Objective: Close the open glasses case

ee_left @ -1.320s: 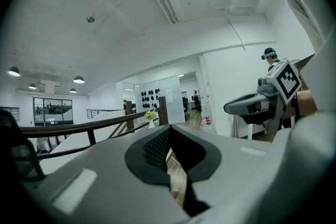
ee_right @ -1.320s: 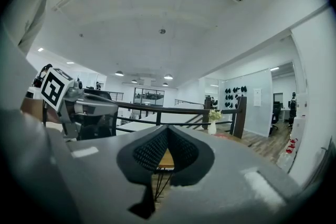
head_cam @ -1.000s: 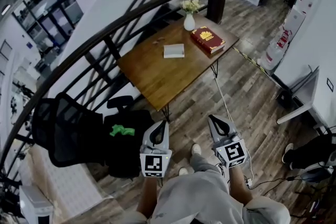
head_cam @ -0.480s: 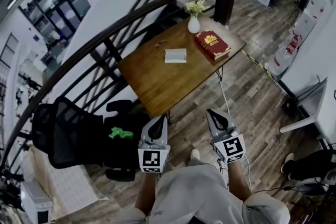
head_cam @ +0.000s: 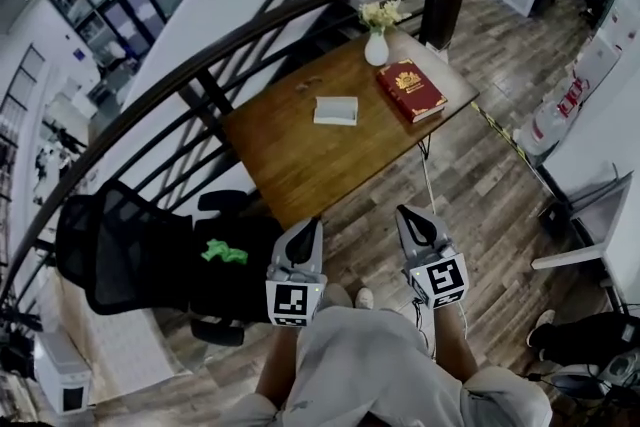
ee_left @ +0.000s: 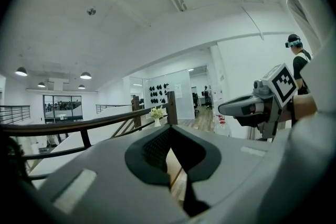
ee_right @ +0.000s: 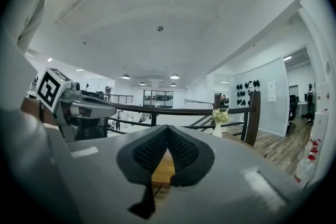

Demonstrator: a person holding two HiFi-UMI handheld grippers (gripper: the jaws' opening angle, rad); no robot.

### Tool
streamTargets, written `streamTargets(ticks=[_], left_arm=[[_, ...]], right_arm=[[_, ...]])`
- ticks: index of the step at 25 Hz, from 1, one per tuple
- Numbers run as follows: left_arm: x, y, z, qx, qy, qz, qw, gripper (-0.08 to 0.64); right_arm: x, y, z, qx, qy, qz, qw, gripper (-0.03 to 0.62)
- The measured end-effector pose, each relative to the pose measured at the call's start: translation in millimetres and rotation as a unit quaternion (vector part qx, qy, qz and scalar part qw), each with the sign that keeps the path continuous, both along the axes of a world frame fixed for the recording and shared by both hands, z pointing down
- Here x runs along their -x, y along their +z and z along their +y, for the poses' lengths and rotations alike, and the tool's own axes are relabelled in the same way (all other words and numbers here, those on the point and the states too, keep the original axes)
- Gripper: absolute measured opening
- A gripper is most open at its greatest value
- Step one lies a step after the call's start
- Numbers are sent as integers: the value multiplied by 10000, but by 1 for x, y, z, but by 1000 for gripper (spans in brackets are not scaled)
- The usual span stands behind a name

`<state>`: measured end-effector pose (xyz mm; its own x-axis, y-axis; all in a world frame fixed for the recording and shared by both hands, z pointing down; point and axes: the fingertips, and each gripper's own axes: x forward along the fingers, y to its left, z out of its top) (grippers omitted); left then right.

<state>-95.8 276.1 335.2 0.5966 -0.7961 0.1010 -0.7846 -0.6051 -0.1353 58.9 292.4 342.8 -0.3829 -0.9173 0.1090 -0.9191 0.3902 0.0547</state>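
The case (head_cam: 336, 110) lies on the table (head_cam: 300, 170) in the upper middle of the head view. It is a pale, flat rectangle, well apart from both grippers, and it is too small to tell whether its lid is up or down. To its right lies a red book (head_cam: 411, 90) with a gold pattern on the cover; the writing on it cannot be read. Above the book, at the far corner of the table, a white vase (head_cam: 377, 47) holds pale flowers. The left gripper (head_cam: 309, 231) and the right gripper (head_cam: 407, 217) are held low in the frame, side by side, and both point toward the table. In each gripper view the two jaws are pressed together at the tips and nothing is between them. Each gripper carries a cube with a black and white square marker. The table is brown wood on thin dark legs and stands on a floor (head_cam: 490, 185) of grey-brown planks. A dark curved railing (head_cam: 230, 40) crosses the upper left of the frame, behind the table. At the lower left stands a black mesh chair (head_cam: 115, 255), and beside it a small green thing (head_cam: 224, 252) lies on a black seat; what it is I cannot tell. The person's light trousers (head_cam: 370, 370) fill the bottom edge and are cut off there.
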Motion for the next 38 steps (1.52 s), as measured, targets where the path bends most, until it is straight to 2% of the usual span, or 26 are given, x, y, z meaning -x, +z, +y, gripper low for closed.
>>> streamTargets(ticks=[8,21,38], left_arm=[[-12,1,-37,-7,-114,-21,9999,20],[-33,12,-131,121,134,38,9998,20],[-24,8,-257,185,409,156,9989,20]], right_arm=[[-7,1,-37,-6,-162,-46,9999,3],[-18,11,-126,155,-28,-27,9999,3],[-4,2,-244,196,203,121,9995,3]])
